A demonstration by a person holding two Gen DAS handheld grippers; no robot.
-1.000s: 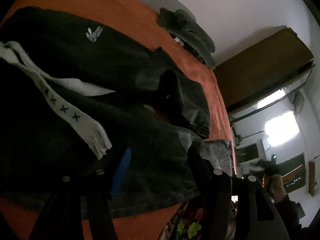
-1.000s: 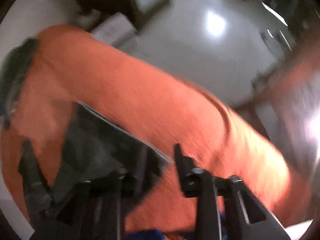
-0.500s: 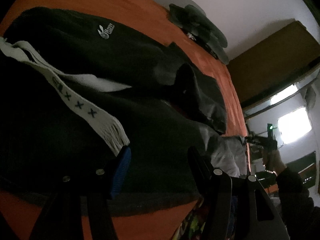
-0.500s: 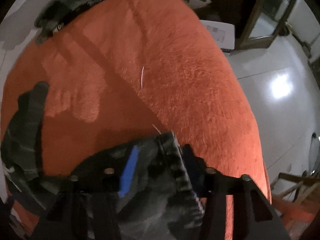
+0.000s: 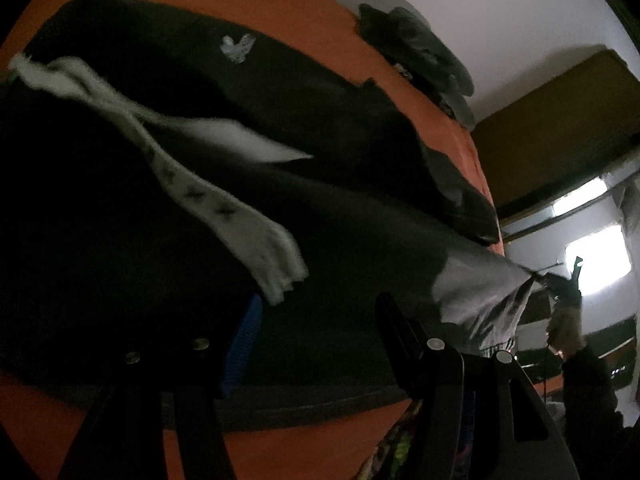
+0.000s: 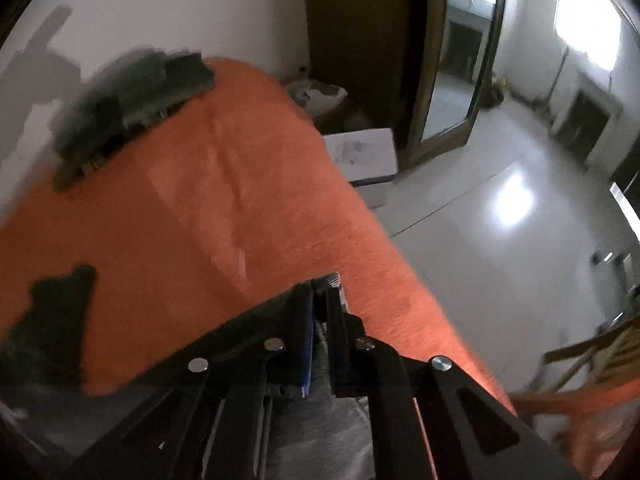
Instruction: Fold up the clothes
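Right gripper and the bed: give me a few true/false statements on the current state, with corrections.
1. The right gripper is shut on the grey sleeve cuff. True; its jaws have just closed on the fabric.
2. The left gripper is clamped on the white scarf. False: its jaws stand open over the dark sweater, holding nothing.
3. The bed cover is blue. False: it is orange.
4. A pile of dark clothes lies at the far end of the bed by the wall. True.
5. The scarf lies across dark clothing. True.
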